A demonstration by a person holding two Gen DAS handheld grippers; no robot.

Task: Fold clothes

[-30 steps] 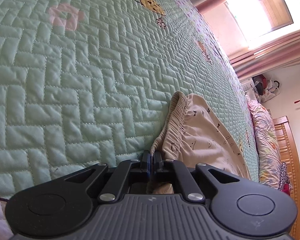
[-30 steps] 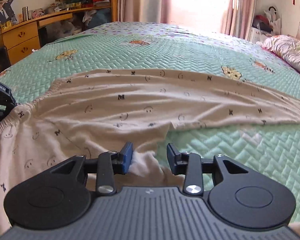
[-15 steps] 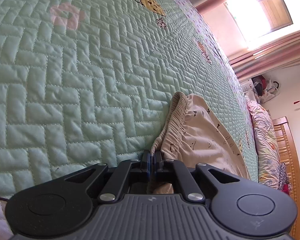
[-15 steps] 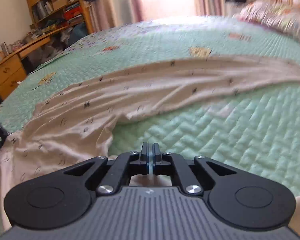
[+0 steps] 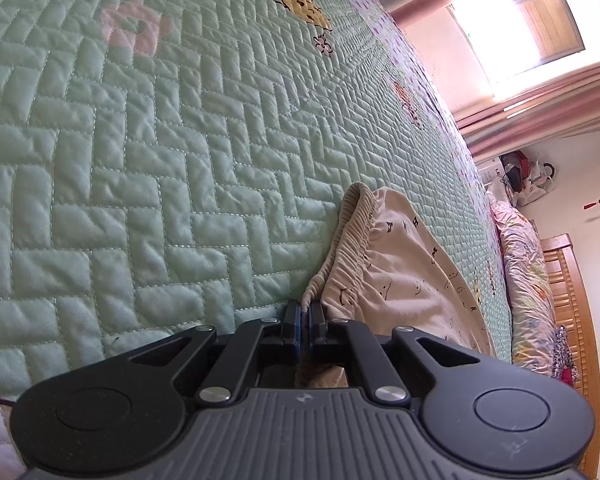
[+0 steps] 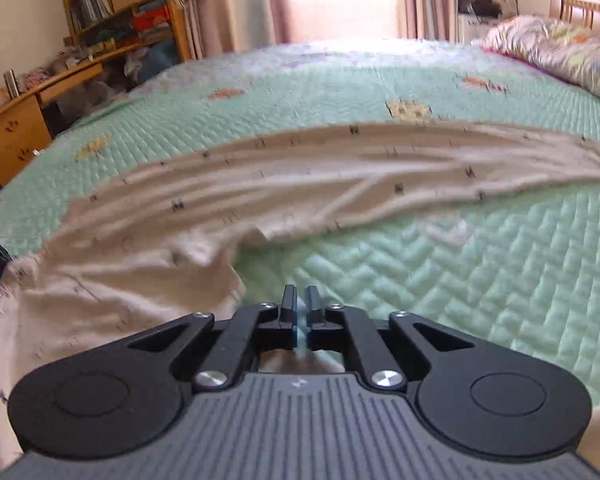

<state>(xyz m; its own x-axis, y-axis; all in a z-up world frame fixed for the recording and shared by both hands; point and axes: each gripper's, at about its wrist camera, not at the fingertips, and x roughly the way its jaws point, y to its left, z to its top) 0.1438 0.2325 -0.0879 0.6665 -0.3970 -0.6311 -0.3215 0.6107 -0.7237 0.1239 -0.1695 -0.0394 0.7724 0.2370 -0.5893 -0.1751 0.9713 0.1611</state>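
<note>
1. Green quilted bedspread (image 6: 460, 280) covers the bed, stitched in a brick-like pattern with small cartoon motifs, and fills most of both wrist views.
2. Beige trousers (image 6: 300, 176), printed with small dark letters and smiley faces, lie stretched across the bedspread, one long leg running toward the right and the bunched upper part lying at the near left.
3. Wooden desk and bookshelf (image 6: 112, 12) stand beyond the bed at the left, with pink curtains and a bright window behind; a floral pillow (image 6: 560, 52) lies by the headboard at the right.
4. Left gripper (image 5: 305, 312) is closed on the trousers' ribbed elastic waistband (image 5: 344, 248), the fabric pinched between its pads at the edge of the garment.
5. Right gripper (image 6: 300, 300) has just been closing and its jaws stand nearly together; pale cloth shows below them, but whether the pads pinch it cannot be told in the blurred view.
</note>
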